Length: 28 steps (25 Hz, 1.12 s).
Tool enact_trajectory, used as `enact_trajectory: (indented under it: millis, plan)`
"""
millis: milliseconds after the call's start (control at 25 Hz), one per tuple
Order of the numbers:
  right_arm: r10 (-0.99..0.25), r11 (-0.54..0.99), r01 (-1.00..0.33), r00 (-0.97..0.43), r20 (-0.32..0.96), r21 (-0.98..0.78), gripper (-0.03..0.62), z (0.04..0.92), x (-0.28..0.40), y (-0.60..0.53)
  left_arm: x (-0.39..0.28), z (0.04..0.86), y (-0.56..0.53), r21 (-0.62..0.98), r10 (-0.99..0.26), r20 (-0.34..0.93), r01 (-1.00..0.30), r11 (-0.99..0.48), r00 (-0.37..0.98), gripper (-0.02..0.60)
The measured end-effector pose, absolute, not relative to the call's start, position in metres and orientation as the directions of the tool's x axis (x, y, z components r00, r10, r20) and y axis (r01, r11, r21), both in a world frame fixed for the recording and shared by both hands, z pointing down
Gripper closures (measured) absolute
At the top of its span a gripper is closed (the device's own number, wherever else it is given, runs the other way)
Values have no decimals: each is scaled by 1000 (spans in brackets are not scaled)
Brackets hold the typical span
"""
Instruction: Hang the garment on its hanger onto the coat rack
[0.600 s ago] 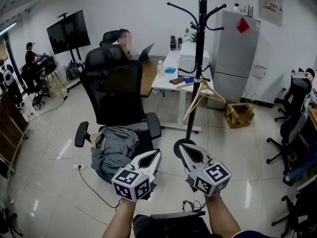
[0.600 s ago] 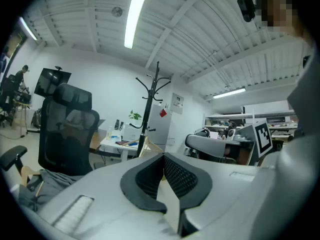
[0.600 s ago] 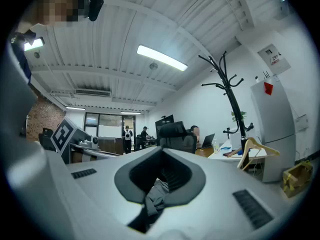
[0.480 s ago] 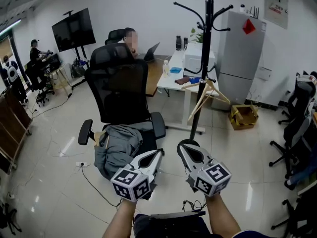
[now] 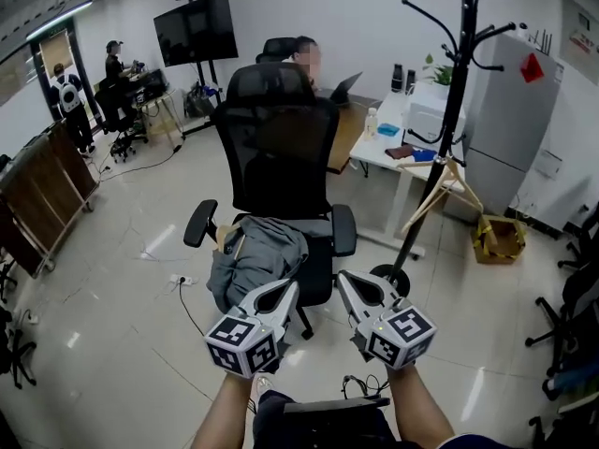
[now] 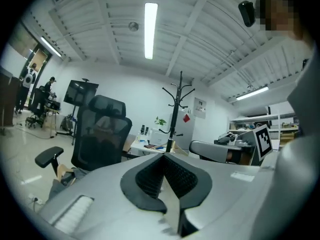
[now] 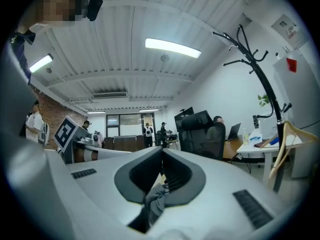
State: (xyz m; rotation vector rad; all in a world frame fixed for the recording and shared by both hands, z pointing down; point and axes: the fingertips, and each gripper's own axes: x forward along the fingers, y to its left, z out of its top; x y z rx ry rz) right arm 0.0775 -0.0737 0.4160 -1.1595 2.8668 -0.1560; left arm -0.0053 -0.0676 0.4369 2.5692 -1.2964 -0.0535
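Left tongs (image 5: pixel 284 288) and right tongs (image 5: pixel 348 279) hover closed and empty near you; the grey garment (image 5: pixel 255 255) lies heaped on the chair (image 5: pixel 281 148), its wooden hanger (image 5: pixel 440 187) bare on the coat rack (image 5: pixel 451 110), far right. Pinch one loose fold and it may slip or snag an armrest (image 5: pixel 199 223).

Grey for the garment (image 5: pixel 253 260); black, mesh-backed, for the office chair (image 5: pixel 281 148). Black too for the coat rack (image 5: pixel 451 110), pale natural wood for the hanger (image 5: pixel 449 187). Left gripper (image 5: pixel 291 286) and right gripper (image 5: pixel 343 277) in light grey-white shells, with black ribbed pads (image 6: pixel 182 176) and black-and-white square markers. Silver-grey fridge (image 5: pixel 505 120) with a red diamond sticker (image 5: pixel 532 67). White desk (image 5: pixel 402 157), black screen (image 5: pixel 195 28), white wall (image 5: pixel 281 7), brown wooden panels (image 5: pixel 47 195), glossy pale grey tiled floor (image 5: pixel 112 288).
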Motion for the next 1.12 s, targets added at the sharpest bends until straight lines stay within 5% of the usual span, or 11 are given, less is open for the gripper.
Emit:
enact_trajectory:
  millis: [640, 1120]
  plan:
    - [-486, 863, -487, -873, 40, -132, 594, 434, -25, -93, -107, 466, -66, 270, -906, 166, -902, -338, 389, 581]
    - [-480, 863, -489, -872, 100, -124, 594, 452, -86, -160, -176, 490, -141, 335, -908, 174, -890, -310, 382, 581]
